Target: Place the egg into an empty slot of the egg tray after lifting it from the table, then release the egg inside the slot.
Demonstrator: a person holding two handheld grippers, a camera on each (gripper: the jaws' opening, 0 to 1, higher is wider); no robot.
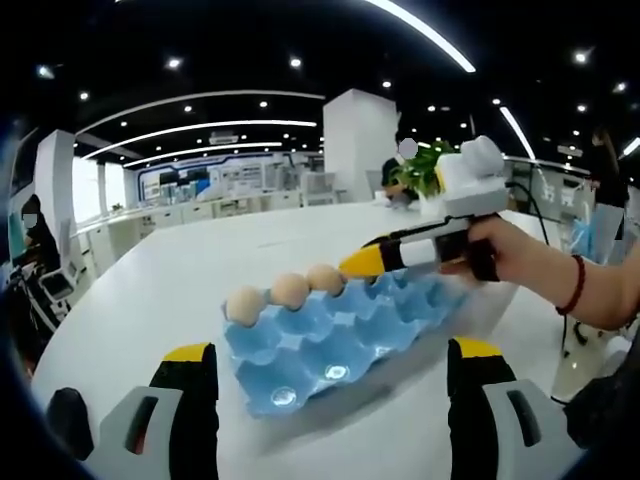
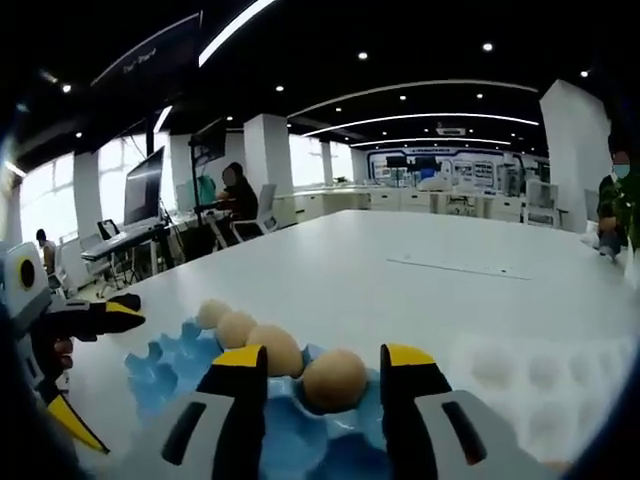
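While blue tray [image 1: 340, 335] holds three eggs [image 1: 289, 291], right tool [image 2: 322, 385] apart around fourth egg [image 2: 335, 380]

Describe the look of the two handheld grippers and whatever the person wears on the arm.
The left gripper has grey jaws with black slots and yellow-capped black tips. The right gripper matches it; seen in the left gripper view it carries a white box on top and a black handle. The person's hand holds that handle, with a red cord bracelet at the wrist.

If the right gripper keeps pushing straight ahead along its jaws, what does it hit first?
Most likely the egg sitting between the right gripper jaws, over the blue egg tray. Beyond it the white table looks free, though depth is hard to judge in this fisheye view.
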